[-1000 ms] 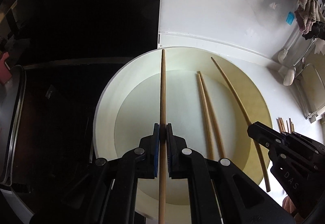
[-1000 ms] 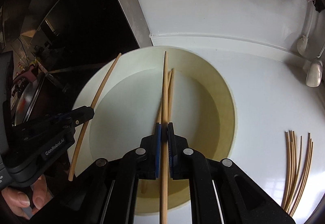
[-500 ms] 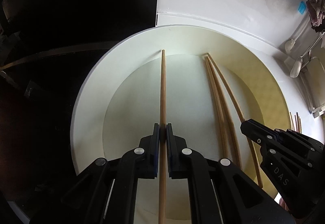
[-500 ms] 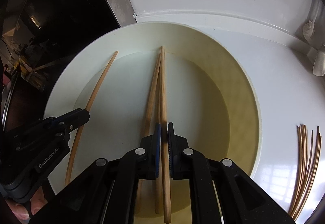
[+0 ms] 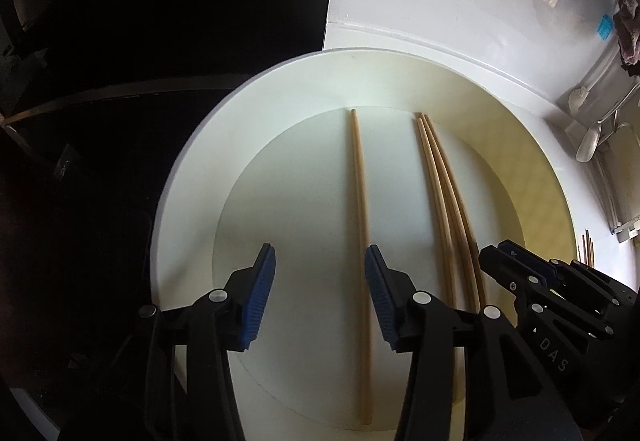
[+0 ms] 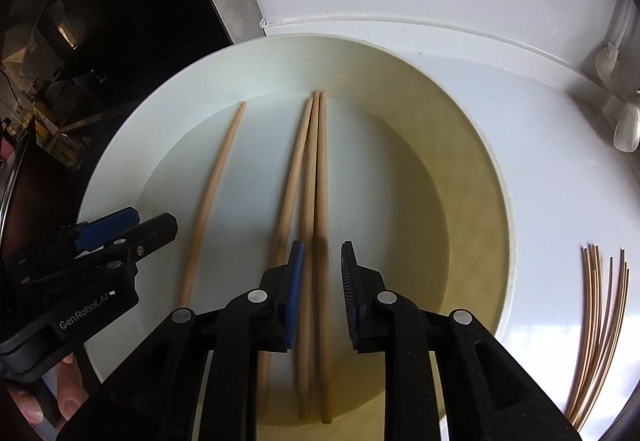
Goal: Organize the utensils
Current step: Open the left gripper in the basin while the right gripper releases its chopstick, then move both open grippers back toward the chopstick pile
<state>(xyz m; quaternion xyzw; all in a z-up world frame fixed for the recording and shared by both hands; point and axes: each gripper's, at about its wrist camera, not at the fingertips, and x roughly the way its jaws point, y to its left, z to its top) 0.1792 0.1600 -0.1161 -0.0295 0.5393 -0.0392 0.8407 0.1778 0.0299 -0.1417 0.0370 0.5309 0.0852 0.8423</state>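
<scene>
A round white bowl (image 5: 188, 177) (image 6: 120, 129) holds several wooden chopsticks lying flat. One chopstick (image 5: 360, 201) (image 6: 212, 197) lies alone at the left. A group of three (image 5: 444, 197) (image 6: 312, 181) lies side by side to its right. My left gripper (image 5: 320, 261) is open and empty over the bowl, the lone chopstick near its right pad. My right gripper (image 6: 322, 253) is open over the group of three, touching none that I can see.
A bundle of loose chopsticks (image 6: 600, 329) lies on the white counter right of the bowl. White spoons (image 5: 588, 145) (image 6: 626, 129) rest at the far right. A dark stove area (image 5: 120, 81) borders the bowl at the left.
Both grippers were shut on a chopstick and lowered into the bowl. Now both are open and the two chopsticks lie in the bowl.
</scene>
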